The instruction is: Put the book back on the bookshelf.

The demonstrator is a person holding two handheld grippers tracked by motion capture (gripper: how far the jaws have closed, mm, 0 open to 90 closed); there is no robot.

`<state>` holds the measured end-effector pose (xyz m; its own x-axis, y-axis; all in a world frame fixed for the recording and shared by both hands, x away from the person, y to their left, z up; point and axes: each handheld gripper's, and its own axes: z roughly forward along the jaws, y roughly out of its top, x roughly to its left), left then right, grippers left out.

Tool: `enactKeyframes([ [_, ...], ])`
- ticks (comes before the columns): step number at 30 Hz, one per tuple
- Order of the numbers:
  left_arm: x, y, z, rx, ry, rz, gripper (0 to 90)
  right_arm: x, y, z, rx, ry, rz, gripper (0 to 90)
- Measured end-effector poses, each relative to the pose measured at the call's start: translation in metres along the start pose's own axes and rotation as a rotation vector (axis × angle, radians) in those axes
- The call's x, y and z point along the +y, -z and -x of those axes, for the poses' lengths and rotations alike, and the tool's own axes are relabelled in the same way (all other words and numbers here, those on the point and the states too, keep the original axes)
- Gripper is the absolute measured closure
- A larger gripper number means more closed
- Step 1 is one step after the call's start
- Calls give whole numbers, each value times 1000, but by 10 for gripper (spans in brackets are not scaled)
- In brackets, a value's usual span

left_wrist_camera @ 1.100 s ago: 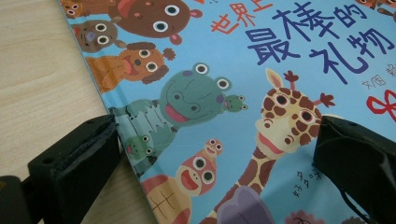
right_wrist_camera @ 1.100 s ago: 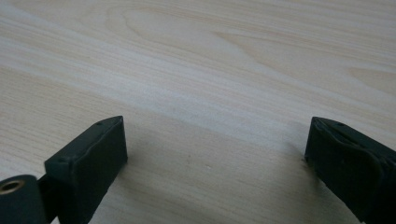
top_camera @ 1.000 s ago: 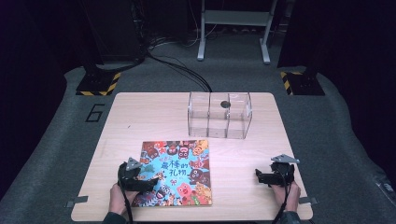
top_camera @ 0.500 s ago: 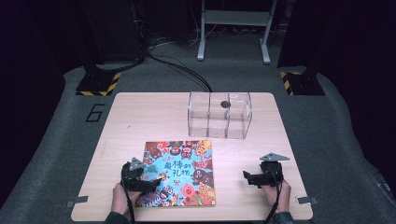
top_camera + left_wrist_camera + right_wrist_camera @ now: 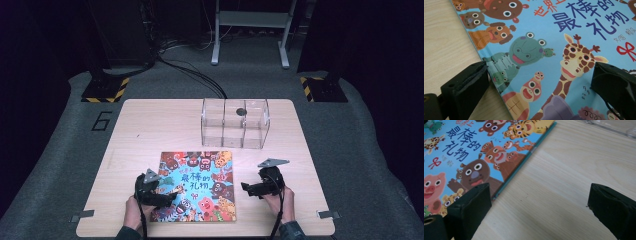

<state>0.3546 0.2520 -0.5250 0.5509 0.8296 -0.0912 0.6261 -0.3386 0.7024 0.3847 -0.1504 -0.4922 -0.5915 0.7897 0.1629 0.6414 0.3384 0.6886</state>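
Nearest the person, the left gripper (image 5: 167,194) sits over the left edge of the picture book (image 5: 197,185), its jaws spread wide; in the left gripper view one jaw stands at the book's (image 5: 564,62) edge over the bare table (image 5: 446,45) and the other over the cover, with nothing pinched between them. The right gripper (image 5: 248,188) hangs just beside the book's right edge, pointing at it. Its jaws are spread too, though they have just been closing a little, with only bare wood (image 5: 564,187) and the book's (image 5: 486,152) edge between them. The book lies flat at the near middle of the table (image 5: 150,125). Farther back stands a clear plastic box (image 5: 235,122) with compartments; a small dark round spot shows on it, and I cannot tell whether anything lies inside.
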Motion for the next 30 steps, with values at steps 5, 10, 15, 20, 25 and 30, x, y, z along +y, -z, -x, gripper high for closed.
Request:
enactKeyframes([
  [5, 2, -2, 3, -8, -16, -5, 15, 6, -13, -9, 28, 24, -38, 66],
  [10, 3, -4, 6, -18, -13, 1, 15, 11, -23, -14, 39, 34, -72, 101],
  [15, 5, -6, 7, -25, -31, -7, 15, 16, -30, -16, 64, 30, -101, 143],
  [20, 7, -8, 10, -34, -32, -11, 15, 18, -36, -16, 72, 9, -141, 176],
  [25, 9, -10, 11, -43, -53, -17, 15, 18, -38, -13, 76, 10, -145, 217],
  [30, 12, -13, 14, -55, -70, -17, 15, 19, -38, -12, 77, -6, -163, 246],
])
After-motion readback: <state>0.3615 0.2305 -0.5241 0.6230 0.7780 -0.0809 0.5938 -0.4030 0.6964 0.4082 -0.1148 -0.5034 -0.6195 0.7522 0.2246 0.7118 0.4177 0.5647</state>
